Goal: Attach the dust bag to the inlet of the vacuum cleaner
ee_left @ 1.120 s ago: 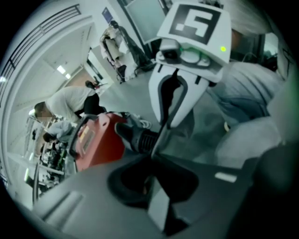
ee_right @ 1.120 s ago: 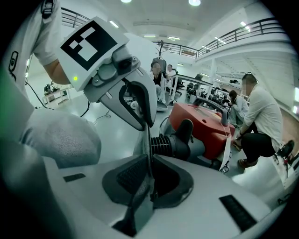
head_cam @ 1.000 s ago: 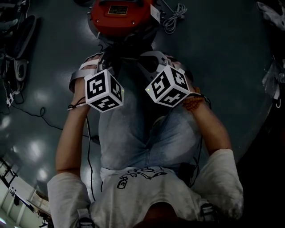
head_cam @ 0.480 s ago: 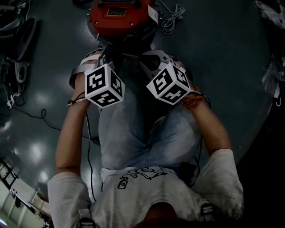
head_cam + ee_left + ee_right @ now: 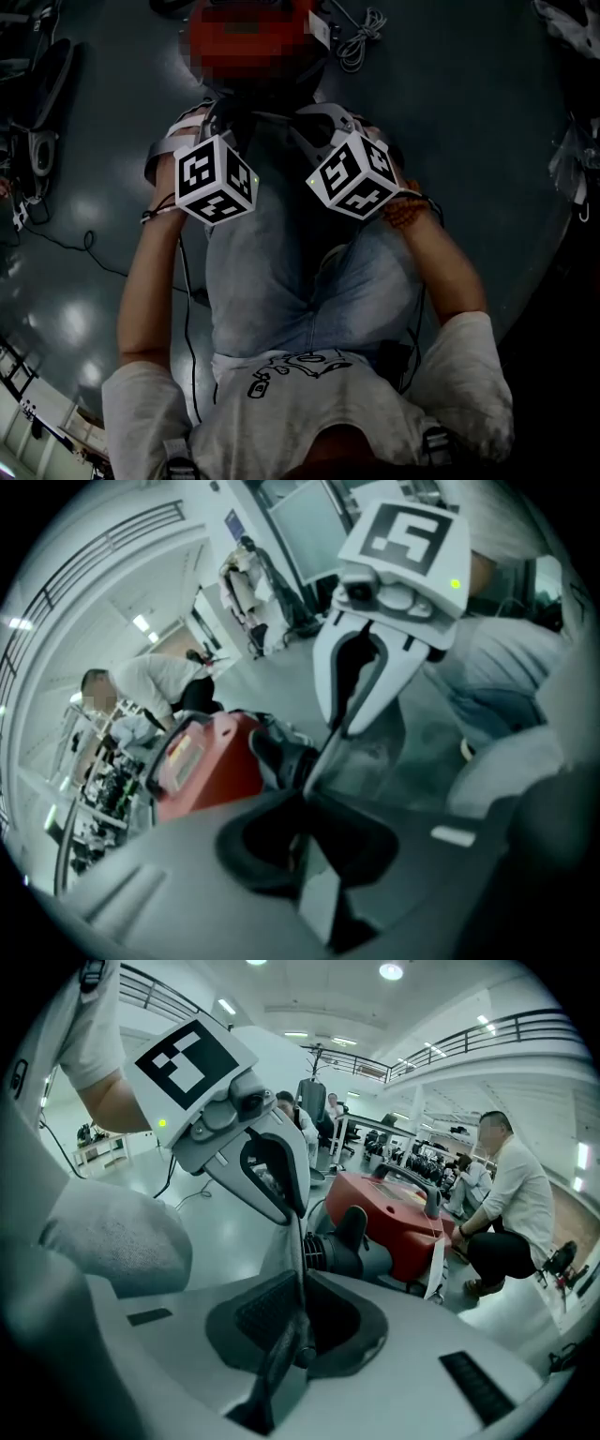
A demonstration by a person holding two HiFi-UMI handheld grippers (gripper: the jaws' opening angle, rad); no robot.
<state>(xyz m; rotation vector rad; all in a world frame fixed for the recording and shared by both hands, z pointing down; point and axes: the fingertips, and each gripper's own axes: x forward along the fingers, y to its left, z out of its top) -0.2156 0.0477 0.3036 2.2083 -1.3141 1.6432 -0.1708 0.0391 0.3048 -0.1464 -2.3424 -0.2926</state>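
A red vacuum cleaner point(image 5: 251, 37) stands on the floor ahead of my knees, its black inlet point(image 5: 342, 1246) pointing toward me. The grey dust bag point(image 5: 281, 1251) hangs as a thin fabric sheet just in front of the inlet. My left gripper point(image 5: 221, 127) pinches the bag's edge; in the right gripper view its fingertips point(image 5: 298, 1206) close on the cloth. My right gripper point(image 5: 305, 127) is shut on the same bag point(image 5: 375, 752) beside the inlet point(image 5: 281, 752). In the head view the jaws and the bag are lost in shadow.
A coiled cable point(image 5: 361, 37) lies right of the vacuum. Loose cords point(image 5: 56, 234) and dark equipment point(image 5: 37, 84) sit at the left. A person crouches behind the vacuum point(image 5: 506, 1213); another bends over at the back point(image 5: 141, 682). My knees flank both grippers.
The left gripper has edged slightly toward the vacuum. The right gripper and the vacuum have stayed put.
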